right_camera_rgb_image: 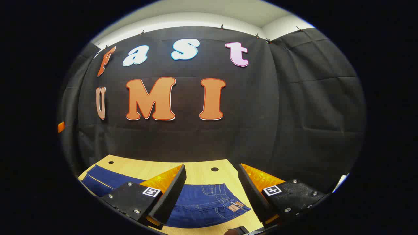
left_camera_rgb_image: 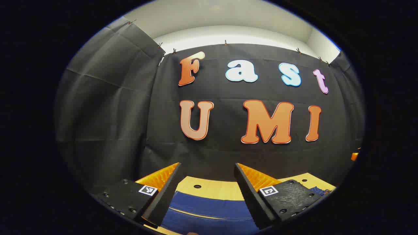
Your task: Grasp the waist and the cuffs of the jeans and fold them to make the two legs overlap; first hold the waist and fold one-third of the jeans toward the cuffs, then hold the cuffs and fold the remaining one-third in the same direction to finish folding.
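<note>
Dark blue jeans (right_camera_rgb_image: 202, 205) lie flat on a light wooden table (right_camera_rgb_image: 196, 173). In the right gripper view the waist end with its small leather patch (right_camera_rgb_image: 235, 206) lies between and just below my fingers, and the legs run off to the left (right_camera_rgb_image: 104, 182). My right gripper (right_camera_rgb_image: 212, 192) is open above the waist, touching nothing. In the left gripper view a stretch of the jeans' leg (left_camera_rgb_image: 209, 209) with a pale seam lies under my left gripper (left_camera_rgb_image: 205, 192), which is open and holds nothing.
The table has small round holes (left_camera_rgb_image: 197, 186) (right_camera_rgb_image: 214, 169) near its back edge. The black cloth wall (right_camera_rgb_image: 196, 137) rises right behind the table. A small orange object (left_camera_rgb_image: 354, 156) sticks out at the far right of the left gripper view.
</note>
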